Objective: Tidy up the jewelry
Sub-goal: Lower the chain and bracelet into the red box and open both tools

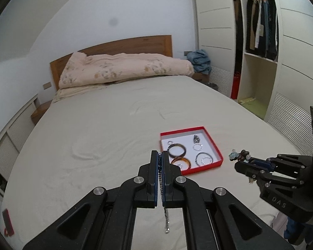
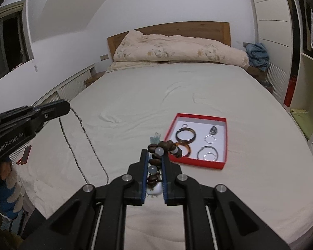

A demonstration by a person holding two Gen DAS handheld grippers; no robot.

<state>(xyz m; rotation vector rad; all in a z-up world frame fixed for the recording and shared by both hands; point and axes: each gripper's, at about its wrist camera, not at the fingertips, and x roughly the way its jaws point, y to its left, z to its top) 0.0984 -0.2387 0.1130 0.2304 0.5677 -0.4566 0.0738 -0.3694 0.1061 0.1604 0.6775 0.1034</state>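
**Jewelry carried in both grippers toward the red box**

Jewelry for sorting was split between the bed and the two tools. In the left wrist view, the left hand-held gripper (image 1: pixel 160 162) was closed tight on a thin metal chain (image 1: pixel 163 208), whose loose end dangled below the jaws; pinching it along the pads likely kept so fine a strand from slipping. Ahead and a little right lay the red box (image 1: pixel 210 139) on the bed (image 1: pixel 94 129), its white floor already holding a dark bangle (image 1: pixel 176 150), an amber bangle (image 1: pixel 180 162), silver rings (image 1: pixel 204 158) and a small dark pendant (image 1: pixel 196 139). The right hand-held gripper (image 1: pixel 243 159) showed at the right edge, beads at its tip.

In the right wrist view, that gripper (image 2: pixel 154 166) was clamped on a beaded bracelet (image 2: pixel 156 156) of brown seeds and pale round beads, bunched between the pads and spilling over the tips. It was held above the bed, near the box's (image 2: pixel 198 162) front corner, presumably ready for placing inside. The left tool (image 2: pixel 58 107) hung at the left, its chain (image 2: pixel 73 145) trailing down in a long loop.
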